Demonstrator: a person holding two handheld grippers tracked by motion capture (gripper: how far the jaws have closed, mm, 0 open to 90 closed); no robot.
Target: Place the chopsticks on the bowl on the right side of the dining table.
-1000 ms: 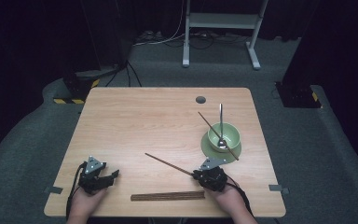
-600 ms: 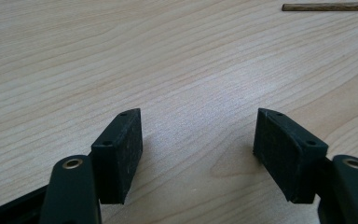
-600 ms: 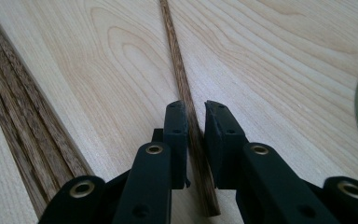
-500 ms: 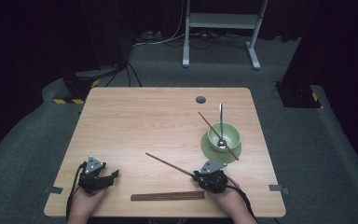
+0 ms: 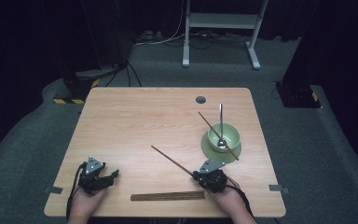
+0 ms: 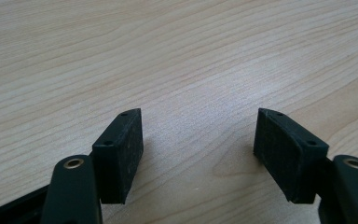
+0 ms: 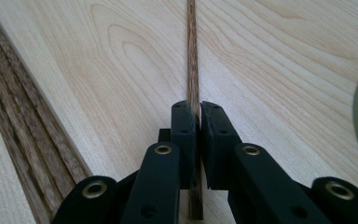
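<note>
Right hand-held gripper (image 5: 196, 175) clamped on a chopstick (image 5: 170, 159), lower centre of frame. Left hand-held gripper (image 5: 115, 174) wide open, holding nothing, over bare bench (image 5: 144, 116).

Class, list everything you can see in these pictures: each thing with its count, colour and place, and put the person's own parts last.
Table: one, light wood, centre of the high view.
Bowl: one, green, right side of the table, on the plate.
Plate: one, green, under the bowl.
Spoon: one, metal, standing in the bowl.
Chopstick in bowl: one, dark brown, leaning across the bowl.
Held chopstick: one, dark brown, pointing up-left from the right gripper.
Chopstick bundle: count unclear, brown, near front edge.
Hole: one, dark, far edge of table.
Left gripper: black, front left, jaws open.
Right gripper: black, front right, clamped on the held chopstick.
</note>
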